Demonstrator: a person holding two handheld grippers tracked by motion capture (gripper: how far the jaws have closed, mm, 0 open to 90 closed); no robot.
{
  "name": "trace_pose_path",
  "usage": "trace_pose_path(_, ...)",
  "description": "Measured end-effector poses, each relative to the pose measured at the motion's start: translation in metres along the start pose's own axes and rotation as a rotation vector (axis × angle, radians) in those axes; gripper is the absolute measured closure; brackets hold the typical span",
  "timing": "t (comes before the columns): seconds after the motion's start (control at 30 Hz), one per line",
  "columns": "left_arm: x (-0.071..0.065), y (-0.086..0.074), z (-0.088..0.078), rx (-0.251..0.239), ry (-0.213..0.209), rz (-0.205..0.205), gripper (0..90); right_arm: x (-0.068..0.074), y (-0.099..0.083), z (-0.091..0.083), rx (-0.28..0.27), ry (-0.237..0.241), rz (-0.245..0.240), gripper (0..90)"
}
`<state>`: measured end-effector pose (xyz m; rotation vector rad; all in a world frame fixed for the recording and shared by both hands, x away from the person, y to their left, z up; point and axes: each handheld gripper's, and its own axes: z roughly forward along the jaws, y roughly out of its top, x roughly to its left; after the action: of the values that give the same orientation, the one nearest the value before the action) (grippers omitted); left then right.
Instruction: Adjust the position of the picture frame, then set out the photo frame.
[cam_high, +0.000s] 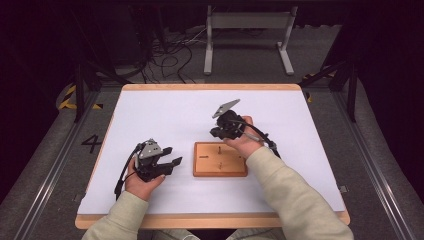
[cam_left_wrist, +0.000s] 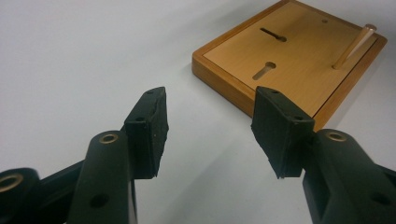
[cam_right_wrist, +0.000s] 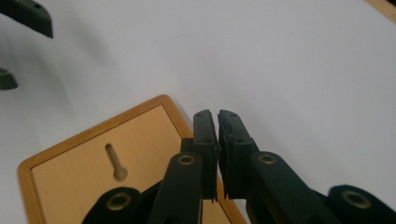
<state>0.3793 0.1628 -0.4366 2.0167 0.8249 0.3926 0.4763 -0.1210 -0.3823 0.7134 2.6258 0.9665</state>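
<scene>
A wooden board (cam_high: 220, 159) with slots and one upright peg (cam_left_wrist: 353, 46) lies at the centre of the white table (cam_high: 165, 110). The left gripper (cam_high: 170, 163) sits just left of it, jaws wide apart and empty — the right gripper (cam_high: 216, 132), at the board's upper edge, has its jaws nearly closed on nothing.

one wooden board (cam_high: 220, 159) (one upright peg (cam_left_wrist: 353, 45)), two tools, one table (cam_high: 165, 115)

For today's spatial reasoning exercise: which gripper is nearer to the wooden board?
Right. The right gripper hovers at the wooden board's far edge; the left gripper sits apart, off its left side.
</scene>
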Motion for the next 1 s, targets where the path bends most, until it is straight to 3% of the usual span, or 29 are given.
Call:
trace_pose_path(0.03, 0.000, 0.000, 0.000, 0.000, 0.000, 0.000, 45.3, 0.000, 0.000, 0.000, 0.000, 0.000, 0.000, 85.6)
trace_pose_path(0.07, -0.001, 0.001, -0.001, -0.001, 0.003, 0.003, 45.0, 0.001, -0.009, -0.018, -0.036, -0.008, 0.008, 83.9)
trace_pose_path(0.23, -0.004, 0.003, 0.000, 0.007, 0.002, 0.023, 45.0, 0.006, -0.029, -0.050, -0.087, -0.048, -0.020, 80.0)
trace_pose_path(0.3, -0.005, 0.003, 0.000, 0.008, 0.001, 0.024, 45.0, 0.007, -0.033, -0.055, -0.101, -0.048, -0.018, 79.2)
trace_pose_path(0.33, -0.006, 0.004, 0.000, 0.009, -0.002, 0.030, 45.3, 0.009, -0.043, -0.066, -0.127, -0.046, -0.004, 77.7)
trace_pose_path(0.57, -0.010, 0.006, -0.001, 0.016, -0.009, 0.037, 45.1, 0.014, -0.066, -0.085, -0.196, -0.054, 0.017, 72.8)
trace_pose_path(0.67, -0.012, 0.010, -0.003, 0.011, -0.001, 0.053, 43.1, 0.023, -0.080, -0.096, -0.251, -0.054, 0.005, 70.5)
trace_pose_path(0.73, -0.013, 0.013, -0.003, 0.004, -0.013, 0.054, 43.5, 0.025, -0.092, -0.102, -0.282, -0.063, 0.028, 70.6)
trace_pose_path(0.9, -0.013, 0.019, 0.001, -0.010, -0.080, 0.053, 46.0, 0.019, -0.107, -0.110, -0.263, -0.062, 0.084, 68.2)
trace_pose_path(1.0, -0.017, 0.026, 0.003, -0.012, -0.095, 0.070, 46.4, 0.014, -0.114, -0.112, -0.253, -0.074, 0.113, 68.0)
